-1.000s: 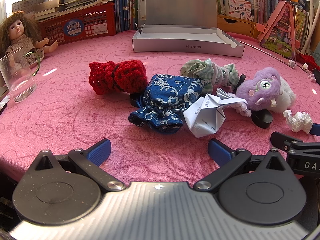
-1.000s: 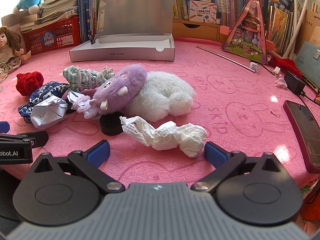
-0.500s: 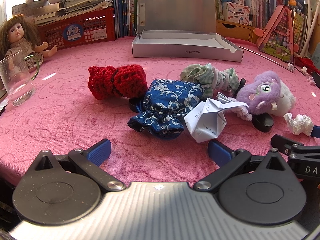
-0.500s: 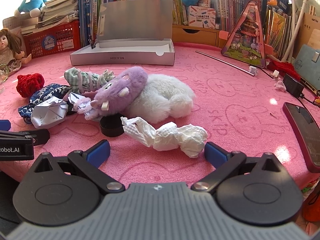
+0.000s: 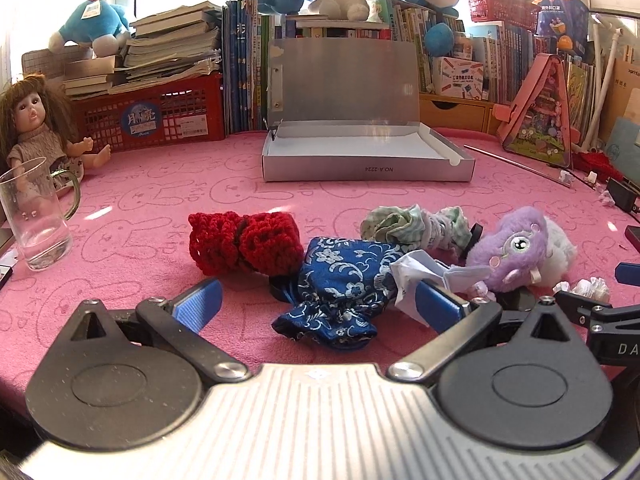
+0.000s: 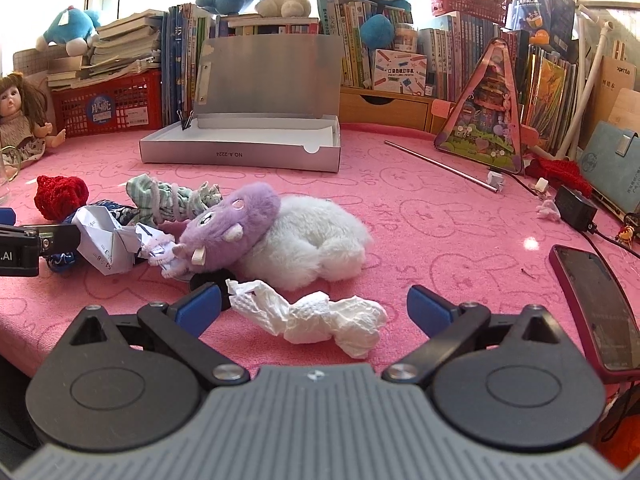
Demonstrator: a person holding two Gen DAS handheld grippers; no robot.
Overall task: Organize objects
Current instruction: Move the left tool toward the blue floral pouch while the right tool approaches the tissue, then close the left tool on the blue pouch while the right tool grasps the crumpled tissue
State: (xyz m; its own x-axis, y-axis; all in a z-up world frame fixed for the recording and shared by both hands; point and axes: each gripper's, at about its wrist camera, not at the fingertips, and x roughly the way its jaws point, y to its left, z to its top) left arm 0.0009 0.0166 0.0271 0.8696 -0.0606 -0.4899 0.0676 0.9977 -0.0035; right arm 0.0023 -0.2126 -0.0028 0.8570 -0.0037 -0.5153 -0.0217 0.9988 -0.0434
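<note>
A pile lies on the pink tablecloth: a red knitted piece point(image 5: 244, 242), a blue flowered cloth pouch point(image 5: 340, 286), a green checked cloth bundle point(image 5: 416, 222), a crumpled white paper point(image 5: 420, 276) and a purple and white plush toy point(image 5: 516, 250). My left gripper point(image 5: 318, 306) is open, its fingers on either side of the blue pouch. My right gripper point(image 6: 314, 306) is open around a crumpled white tissue point(image 6: 316, 318), just in front of the plush toy point(image 6: 280, 236). An open grey box point(image 5: 366, 156) stands behind the pile.
A glass mug point(image 5: 34, 216) and a doll point(image 5: 34, 128) are at the left. A red basket point(image 5: 148, 114), books and plush toys line the back. A phone point(image 6: 596, 304), a charger point(image 6: 576, 212), a metal rod point(image 6: 440, 164) and a pink triangular toy point(image 6: 492, 124) are at the right.
Both grippers have moved forward and lower towards the table. The blue pouch now lies between the left fingers and the tissue between the right fingers. Both stay open.
</note>
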